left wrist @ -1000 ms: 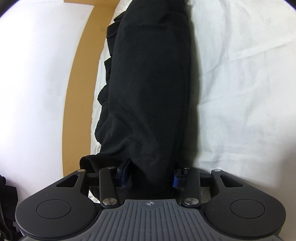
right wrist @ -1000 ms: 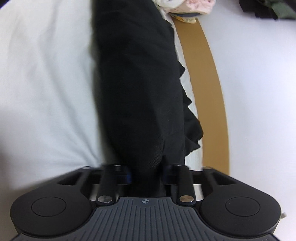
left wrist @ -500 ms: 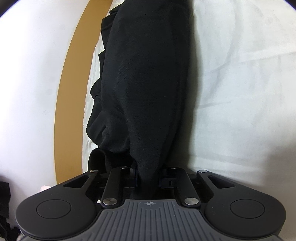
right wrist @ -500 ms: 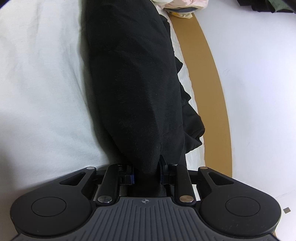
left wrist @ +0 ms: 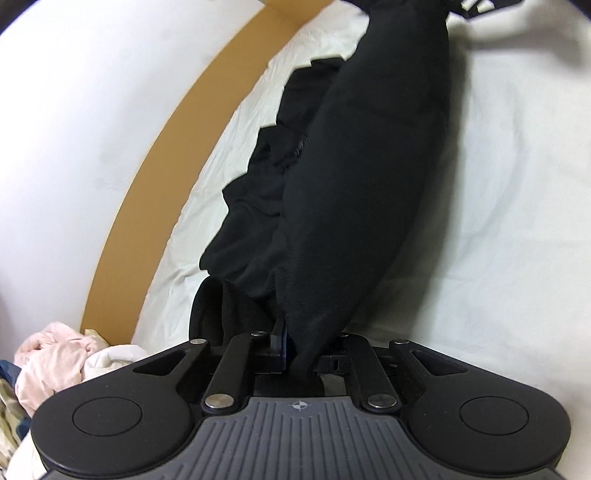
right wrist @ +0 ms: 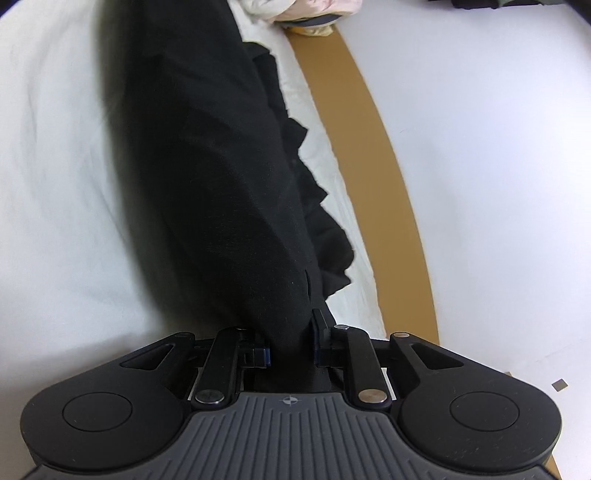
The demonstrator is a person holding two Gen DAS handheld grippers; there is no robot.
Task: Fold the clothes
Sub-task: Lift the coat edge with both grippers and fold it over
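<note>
higher now, soft black garment (left wrist: 362,192)

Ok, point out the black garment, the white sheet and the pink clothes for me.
black garment (left wrist: 362,206): left wrist view, its broad middle fold.
white sheet (right wrist: 55,177): right wrist view, bare stretch left of the garment.
pink clothes (left wrist: 55,362): left wrist view, crumpled top.

The long black fabric garment (left wrist: 362,192) runs off the top edge of the left wrist view, where its far end is smeared by blur, and its near end is hidden between the left gripper's (left wrist: 301,352) jaws. In the right wrist view the same garment (right wrist: 214,177) is cut off at the top, its near end buried in the right gripper (right wrist: 291,347). A pale pink crumpled cloth (right wrist: 314,7) is cropped there too.
</note>
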